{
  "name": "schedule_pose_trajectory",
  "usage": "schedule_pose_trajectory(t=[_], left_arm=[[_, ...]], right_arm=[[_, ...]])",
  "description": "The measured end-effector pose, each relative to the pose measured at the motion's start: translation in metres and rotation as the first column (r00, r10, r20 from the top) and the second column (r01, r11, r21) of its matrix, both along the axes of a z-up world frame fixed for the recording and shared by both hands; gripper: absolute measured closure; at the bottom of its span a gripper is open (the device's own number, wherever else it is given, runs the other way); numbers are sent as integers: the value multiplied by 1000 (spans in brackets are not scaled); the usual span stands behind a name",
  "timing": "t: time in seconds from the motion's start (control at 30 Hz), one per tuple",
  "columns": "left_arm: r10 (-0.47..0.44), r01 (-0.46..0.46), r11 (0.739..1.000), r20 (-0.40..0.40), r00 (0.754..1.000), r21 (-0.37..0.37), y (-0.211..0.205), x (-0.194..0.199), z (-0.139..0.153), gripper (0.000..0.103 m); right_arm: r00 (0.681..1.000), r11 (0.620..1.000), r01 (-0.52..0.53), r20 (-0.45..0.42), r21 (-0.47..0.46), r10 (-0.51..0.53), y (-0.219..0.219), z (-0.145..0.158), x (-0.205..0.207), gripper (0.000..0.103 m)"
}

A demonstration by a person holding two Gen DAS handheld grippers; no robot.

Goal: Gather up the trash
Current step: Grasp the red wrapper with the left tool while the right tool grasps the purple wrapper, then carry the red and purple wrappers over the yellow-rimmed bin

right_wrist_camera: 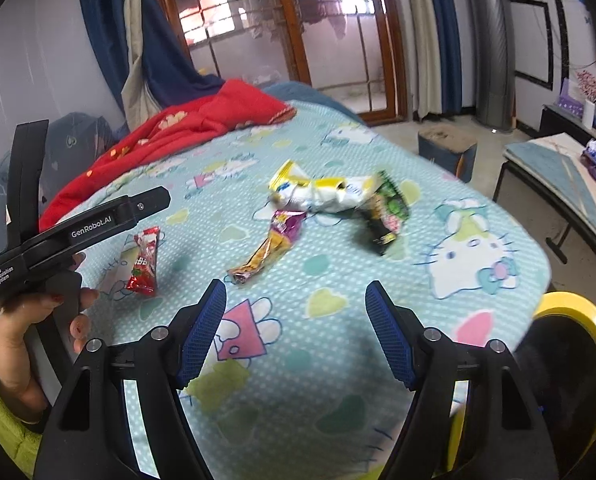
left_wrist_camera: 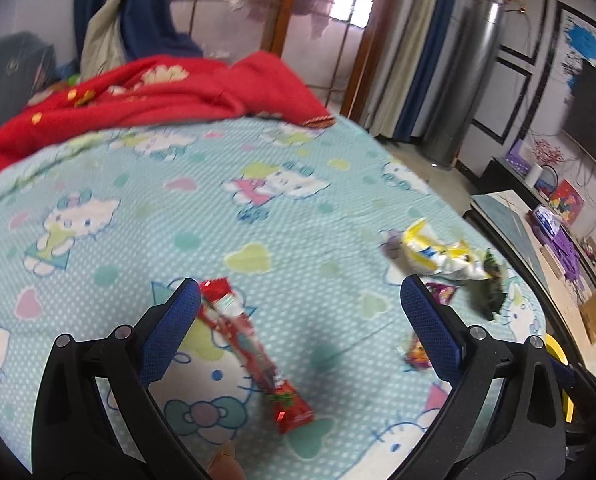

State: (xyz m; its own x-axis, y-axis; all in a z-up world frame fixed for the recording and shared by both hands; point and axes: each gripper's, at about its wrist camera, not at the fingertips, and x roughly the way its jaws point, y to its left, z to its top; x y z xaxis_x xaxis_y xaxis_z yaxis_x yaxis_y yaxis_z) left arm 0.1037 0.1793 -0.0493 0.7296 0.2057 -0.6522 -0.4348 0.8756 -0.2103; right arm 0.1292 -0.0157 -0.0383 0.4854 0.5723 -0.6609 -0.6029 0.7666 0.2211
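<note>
I have both tools spread wide with nothing in them: the left tool above the red wrapper, the right tool short of the orange-purple wrapper. The yellow-white wrapper and green-black wrapper lie touching, farther across the bed.
</note>
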Motion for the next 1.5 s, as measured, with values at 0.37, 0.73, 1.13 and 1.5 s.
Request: schedule_pose_trajectory(t=[0.37,0.73,1.13,1.5], left_arm=[[50,-55,993,-50,998,-104,18,-2,-26,26],[14,-24,989,-65,998,-148,19,3,-37,69],[-102,95,984,-35,994,-152,4,11,-36,88],[-167,167,973,17,986,-160,-9,11,-29,89]], right_arm=[[995,999,-34,-98,-13,33,41,-18,24,36],[985,1000,-14,-170,5,14,61,-34,45,53],[993,1000,-12,-116,-18,10,56,-41,44,85],[996,1000,-1,-88,16,3,35,-39,26,94]])
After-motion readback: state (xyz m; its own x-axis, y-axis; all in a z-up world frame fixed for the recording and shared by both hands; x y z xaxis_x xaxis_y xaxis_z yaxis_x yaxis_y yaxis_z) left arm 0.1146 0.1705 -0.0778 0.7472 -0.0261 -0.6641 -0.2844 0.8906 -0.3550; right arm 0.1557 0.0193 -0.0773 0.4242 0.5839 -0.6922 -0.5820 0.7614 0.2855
